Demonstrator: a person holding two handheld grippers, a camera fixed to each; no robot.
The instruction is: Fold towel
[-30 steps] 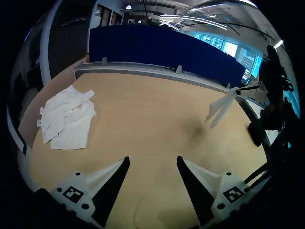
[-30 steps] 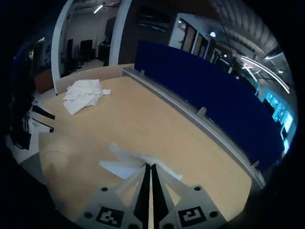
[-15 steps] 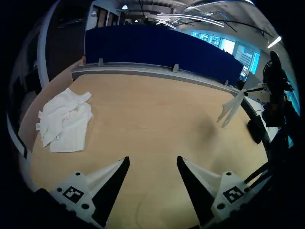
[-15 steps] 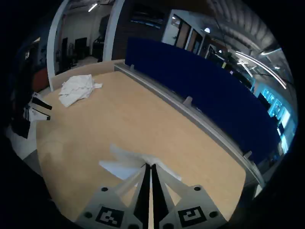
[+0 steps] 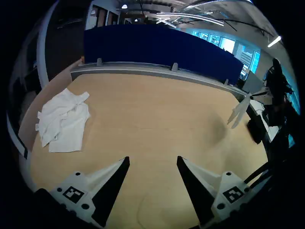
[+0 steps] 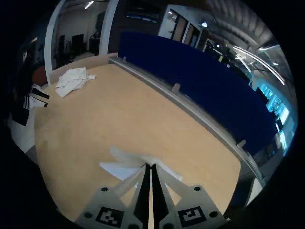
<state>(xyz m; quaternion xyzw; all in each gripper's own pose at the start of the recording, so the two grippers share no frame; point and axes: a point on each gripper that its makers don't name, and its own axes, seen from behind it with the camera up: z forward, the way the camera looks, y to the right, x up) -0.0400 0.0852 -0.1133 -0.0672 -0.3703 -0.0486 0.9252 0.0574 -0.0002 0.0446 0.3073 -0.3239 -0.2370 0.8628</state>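
A crumpled pile of white towels (image 5: 63, 120) lies at the left end of the wooden table (image 5: 152, 114); in the right gripper view the pile (image 6: 72, 79) sits far off at the upper left. My left gripper (image 5: 153, 158) hovers low over the table's near side, open, with nothing between its fingers. My right gripper (image 6: 150, 166) is shut on a white towel (image 6: 129, 162) that bunches in front of its tips. In the left gripper view that towel (image 5: 238, 112) hangs in the air over the table's right edge, below the right gripper (image 5: 262, 92).
A dark blue partition (image 5: 160, 47) on a grey rail (image 5: 152, 71) runs along the table's far side. A person in dark clothes (image 5: 276, 99) stands at the right end. Office space and ceiling lights lie beyond.
The right gripper has carried the hanging towel farther right, out to the table's right edge, so the pile looks smaller in its view. The left gripper has barely moved.
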